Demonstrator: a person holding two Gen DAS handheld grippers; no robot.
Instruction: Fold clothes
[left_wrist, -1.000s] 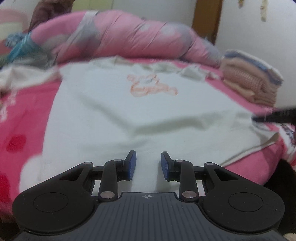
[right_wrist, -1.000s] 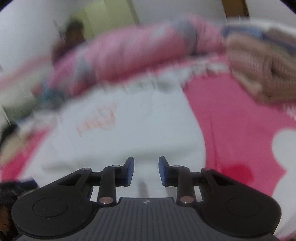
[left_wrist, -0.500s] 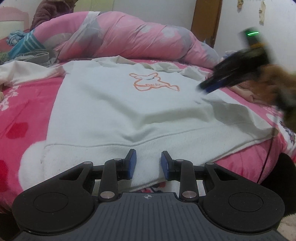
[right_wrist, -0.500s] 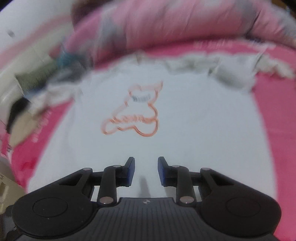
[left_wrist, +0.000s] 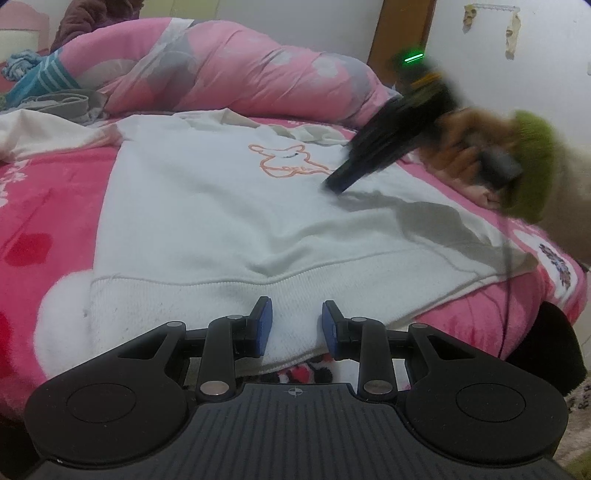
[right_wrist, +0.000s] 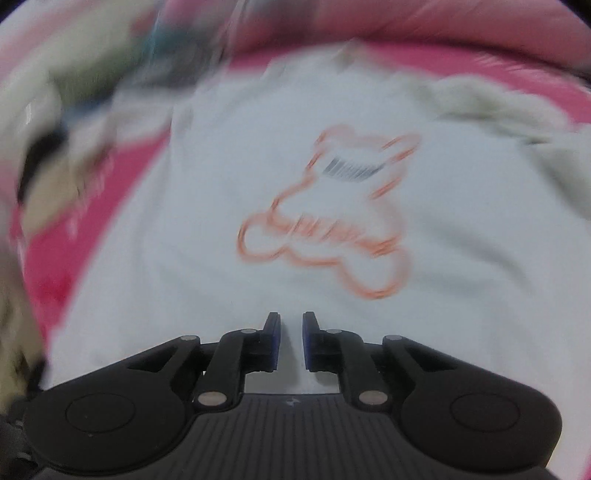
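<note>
Since half a second ago the right hand-held gripper (left_wrist: 334, 184) has dropped from beside the print down onto the chest of the white fleece sweatshirt with the orange bear outline (left_wrist: 236, 206), and its fingers have drawn closer together. In its own view the right hand-held gripper (right_wrist: 291, 341) shows only a narrow slit between the blue pads; that view is smeared by motion, so whether a pinch of cloth sits in the slit I cannot tell, though none shows there. The left hand-held gripper (left_wrist: 297, 328) has barely shifted: it hovers at the sweatshirt's ribbed hem, jaws about half open, holding nothing.

My reading is that the right side is pressing or smoothing the front just below the bear print, or settling to take hold there, while the left waits at the hem. That would suit flattening the garment ahead of a fold.

The sweatshirt lies face up and spread flat on the pink patterned bed cover (left_wrist: 44, 206), hem toward the left gripper, collar toward the rolled pink and grey quilt (left_wrist: 229, 74) beyond it. One sleeve reaches off to the left of the body. Soft creases run across the lower right of the body, and its right hem corner hangs at the bed's edge.
</note>
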